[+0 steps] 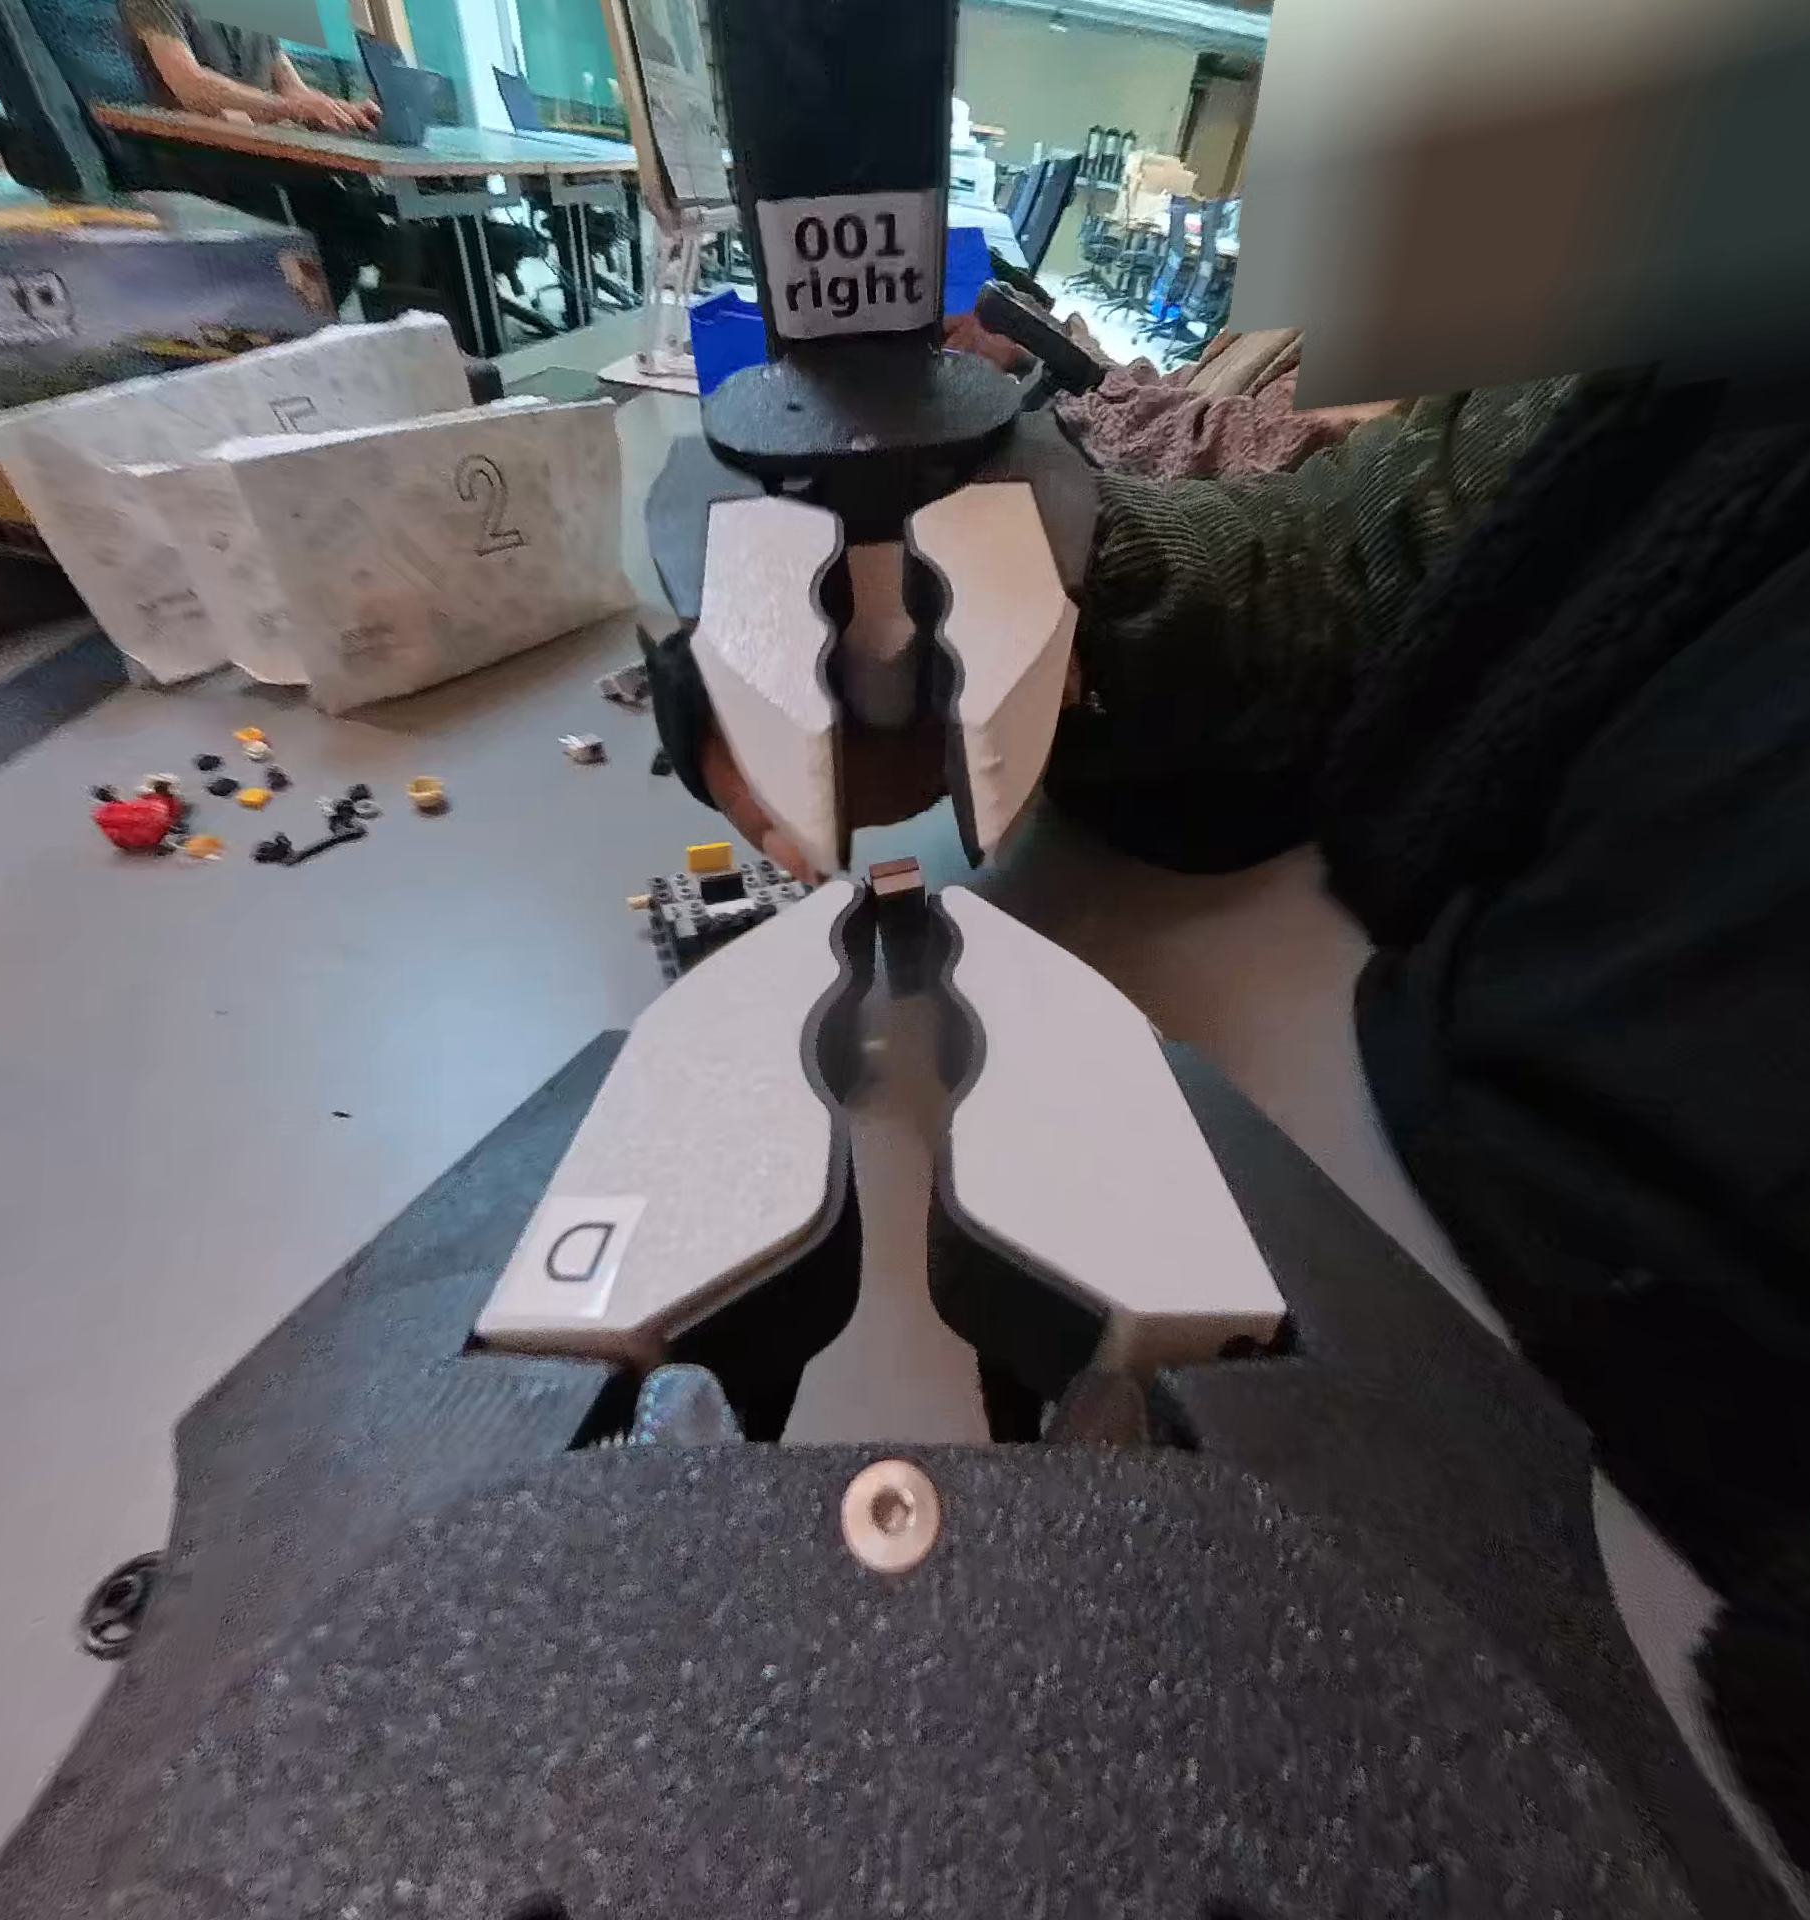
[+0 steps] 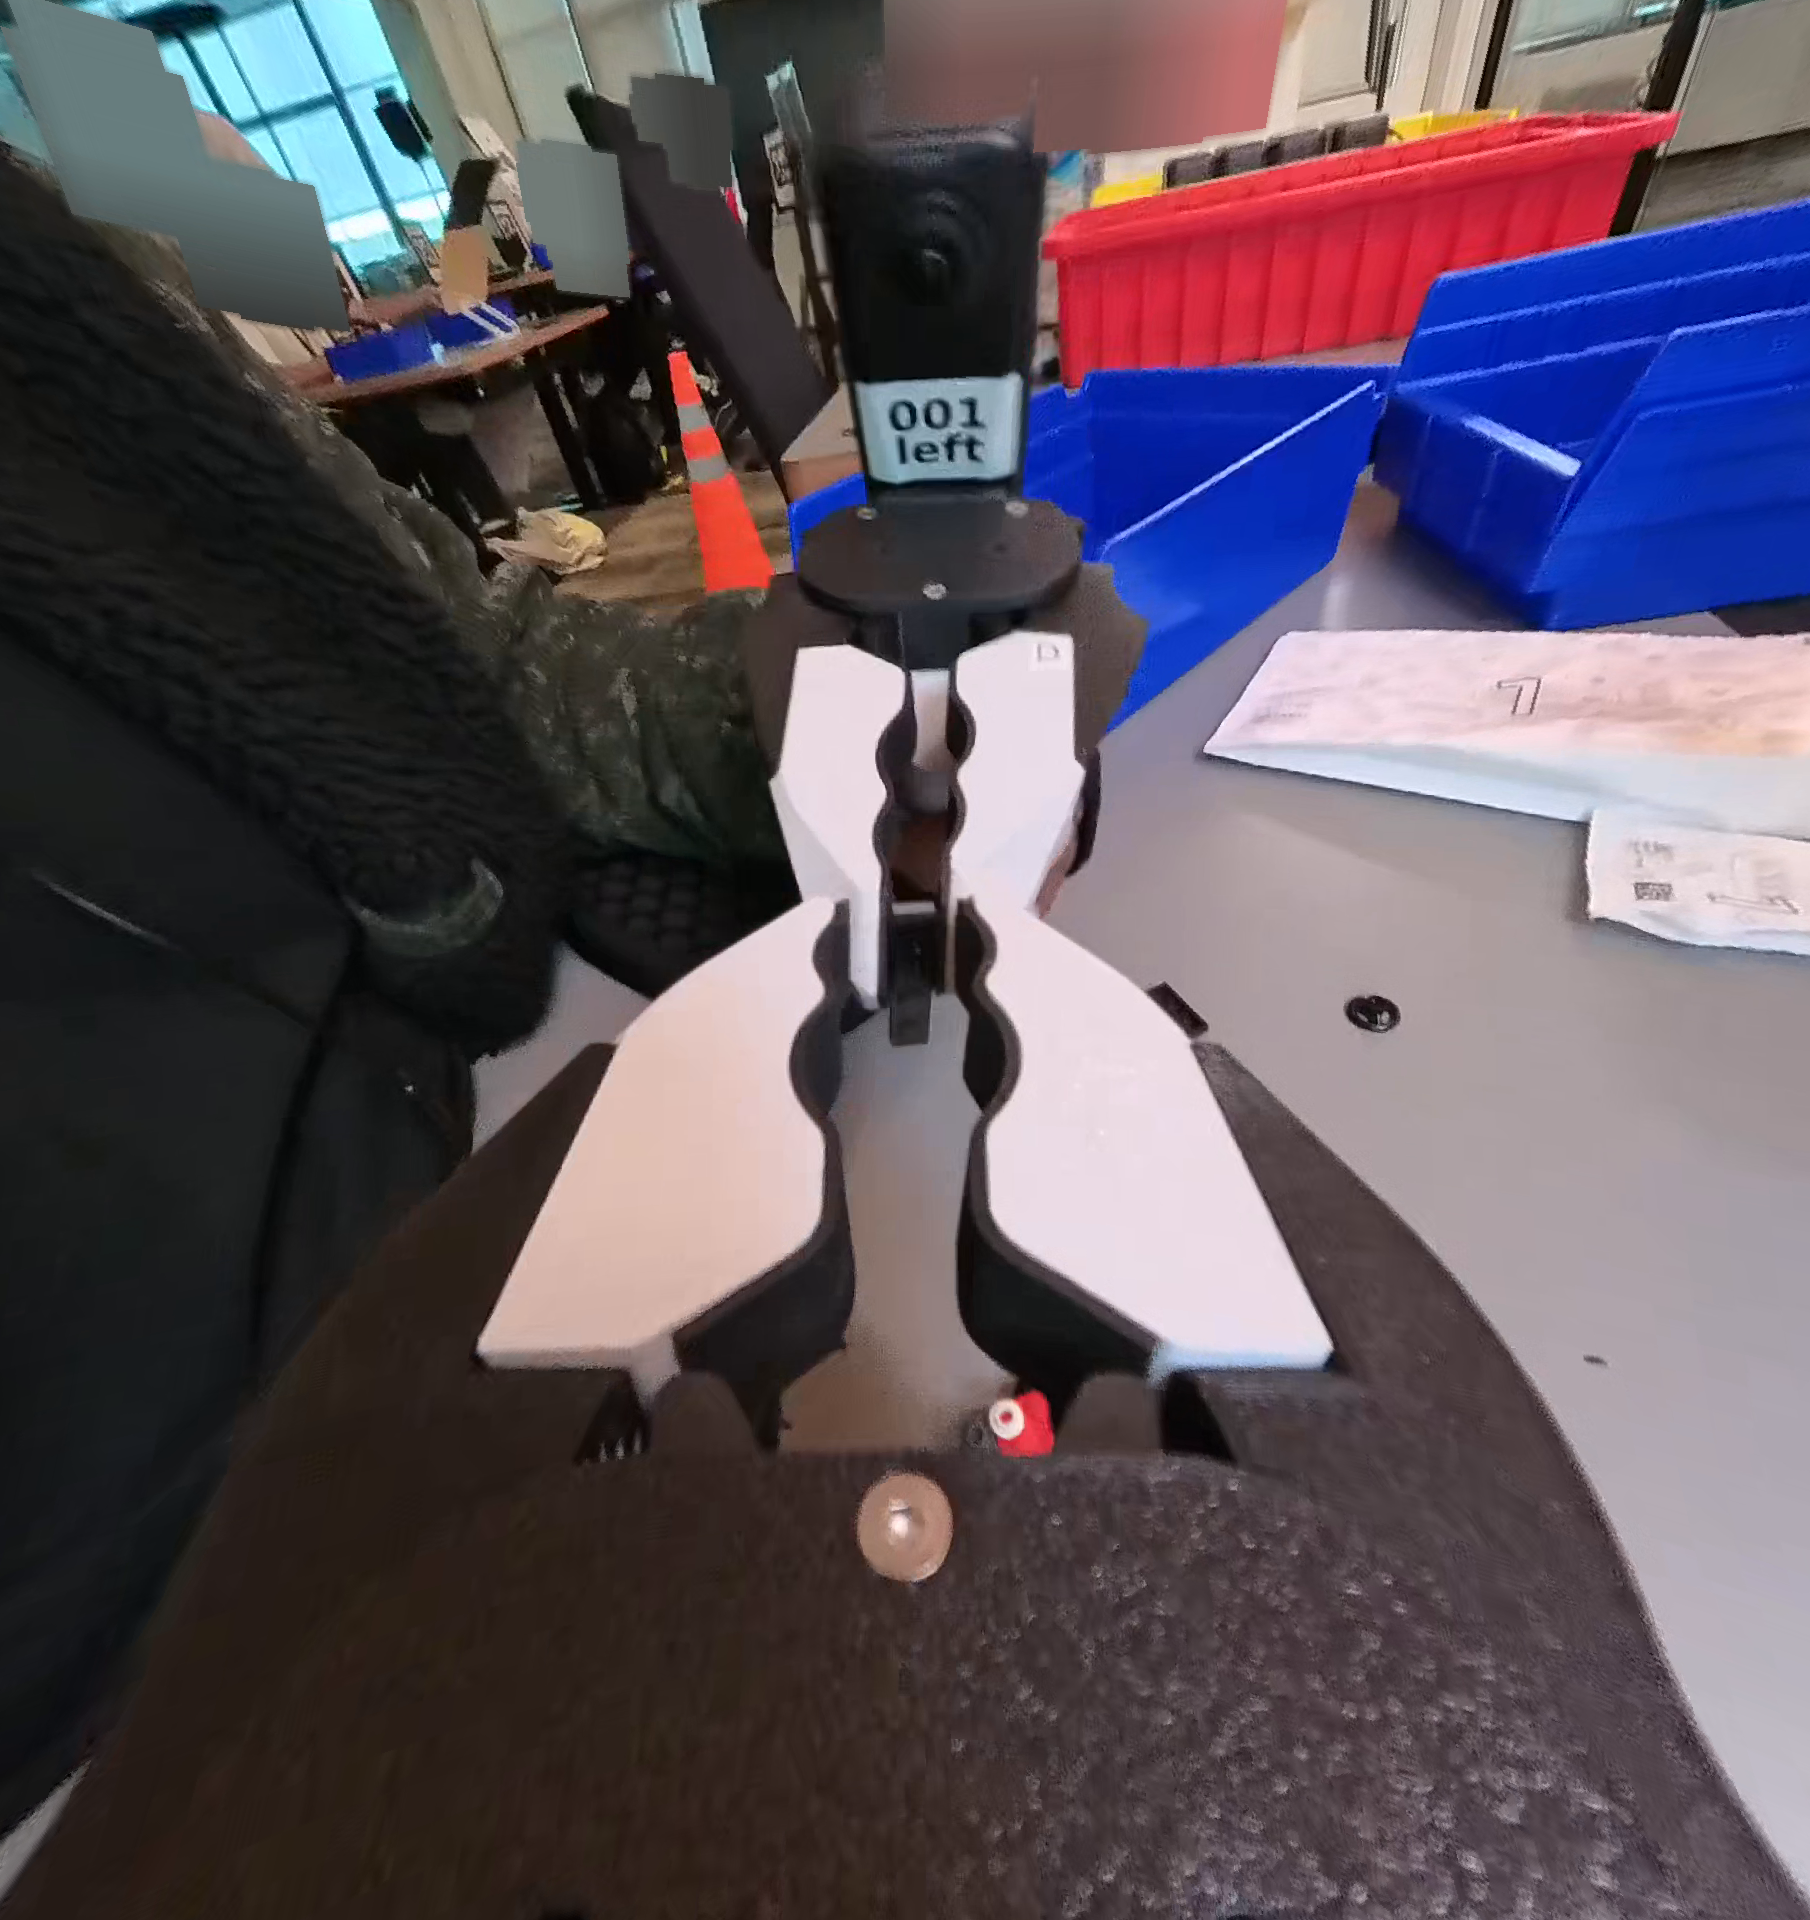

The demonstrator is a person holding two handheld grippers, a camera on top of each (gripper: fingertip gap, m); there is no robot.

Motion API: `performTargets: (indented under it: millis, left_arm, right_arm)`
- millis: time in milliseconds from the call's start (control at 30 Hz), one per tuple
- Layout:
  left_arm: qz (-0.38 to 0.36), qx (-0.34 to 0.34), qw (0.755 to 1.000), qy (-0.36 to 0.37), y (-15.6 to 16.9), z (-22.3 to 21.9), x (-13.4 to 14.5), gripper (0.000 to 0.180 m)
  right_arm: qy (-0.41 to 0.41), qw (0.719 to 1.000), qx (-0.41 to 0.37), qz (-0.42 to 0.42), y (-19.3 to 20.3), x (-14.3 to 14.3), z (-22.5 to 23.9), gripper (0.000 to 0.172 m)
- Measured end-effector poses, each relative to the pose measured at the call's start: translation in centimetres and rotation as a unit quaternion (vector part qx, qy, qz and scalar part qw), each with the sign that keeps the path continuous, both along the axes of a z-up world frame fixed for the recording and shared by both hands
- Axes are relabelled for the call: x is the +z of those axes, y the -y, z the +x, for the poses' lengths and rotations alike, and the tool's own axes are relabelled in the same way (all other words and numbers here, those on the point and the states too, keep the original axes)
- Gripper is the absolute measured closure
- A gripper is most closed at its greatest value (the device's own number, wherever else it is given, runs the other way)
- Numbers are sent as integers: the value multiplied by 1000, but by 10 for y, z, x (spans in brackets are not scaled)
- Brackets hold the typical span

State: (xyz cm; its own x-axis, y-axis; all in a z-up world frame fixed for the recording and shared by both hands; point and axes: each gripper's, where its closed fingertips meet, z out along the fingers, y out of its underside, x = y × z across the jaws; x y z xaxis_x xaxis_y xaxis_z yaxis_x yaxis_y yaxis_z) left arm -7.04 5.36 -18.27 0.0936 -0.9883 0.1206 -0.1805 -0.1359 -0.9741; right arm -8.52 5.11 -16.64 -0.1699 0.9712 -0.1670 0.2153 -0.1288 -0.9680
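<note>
Left wrist view: the left gripper (image 1: 896, 904), at frame centre, has its jaws clamped on a small dark brick (image 1: 898, 883) that the facing right gripper (image 1: 906, 847) meets tip to tip. Right wrist view: the right gripper's jaws stand apart around the left's tips and the brick (image 2: 911, 997), above the bench (image 2: 1503, 1143).

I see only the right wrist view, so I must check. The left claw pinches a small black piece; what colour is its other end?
Observer: In the left wrist view, the small black piece in the left claw ends in a brown cap.
Operator: What lies on the table near it?
Observer: A grey brick assembly with a yellow piece on top, just left of the claws.
Operator: Any loose parts?
Observer: Yes, small parts, black, yellow and red, lie scattered farther left.
</note>
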Motion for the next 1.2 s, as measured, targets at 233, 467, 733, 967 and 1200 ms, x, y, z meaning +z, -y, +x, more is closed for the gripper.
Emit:
performTargets:
  millis: [233, 467, 733, 967, 1200]
  left_arm:
    - [14, 8, 997, 77, -2, -9, 26, 172]
    - [13, 8, 995, 97, 0, -8, 32, 171]
    - [2, 16, 993, 118, -3, -11, 40, 166]
    - [1, 19, 993, 115, -4, -12, 39, 173]
    - [7, 25, 994, 108, -5, -12, 37, 173]
  right_arm:
    - [-1, 1000, 0, -11, -3, -7, -2, 148]
    - [-30, 999, -13, 25, 1, -1, -8, 164]
    - [-49, 998, -27, 17, -4, 4, -7, 164]
    - [-39, 999, -24, 18, -3, -1, -8, 164]
    - [-33, 999, -28, 22, -5, -2, -8, 164]
